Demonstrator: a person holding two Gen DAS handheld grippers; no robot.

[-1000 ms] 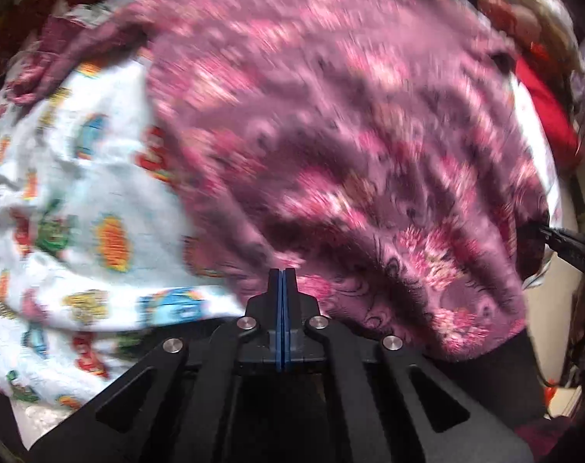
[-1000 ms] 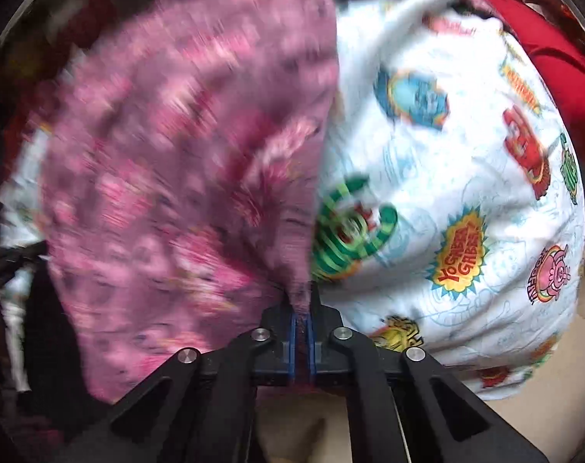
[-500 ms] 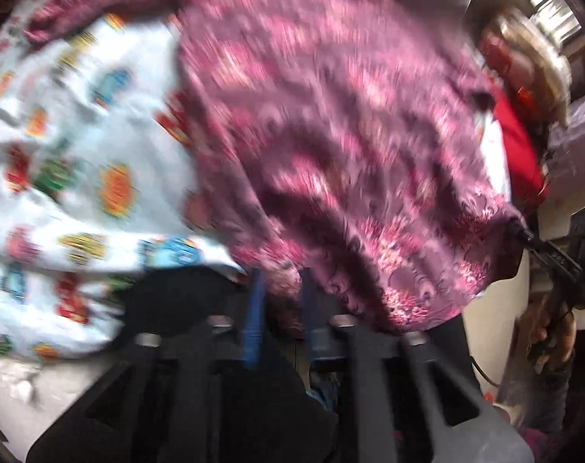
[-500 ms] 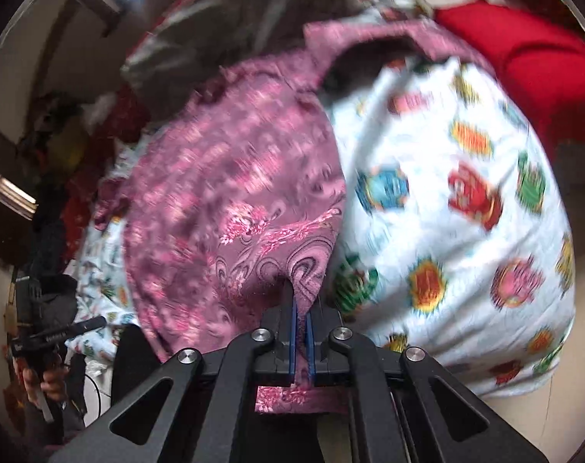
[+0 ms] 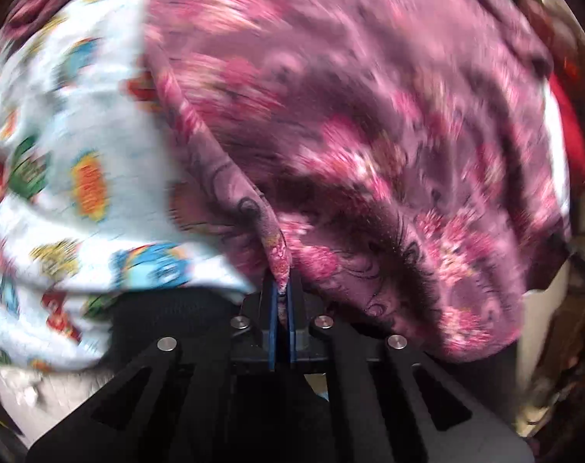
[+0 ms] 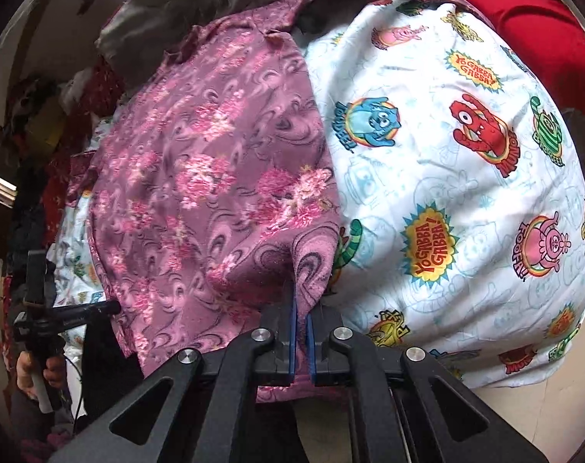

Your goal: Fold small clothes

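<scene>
Spread over a white cartoon-printed bedsheet [image 6: 446, 177], the purple floral-patterned cloth garment [image 6: 215, 177] is stretched crosswise between the left gripper [image 5: 280, 293], at lower centre, and the right gripper [image 6: 300, 308], each clamped on one near corner.

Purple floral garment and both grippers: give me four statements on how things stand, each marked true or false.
1. The left gripper is shut on the purple floral garment. True.
2. The right gripper hangs open and empty. False: a fold of the garment is pinched between its blue pads.
3. The garment lies over a white cartoon-print sheet. True.
4. The sheet under it is plain blue. False: it is white with coloured cartoon characters.
</scene>
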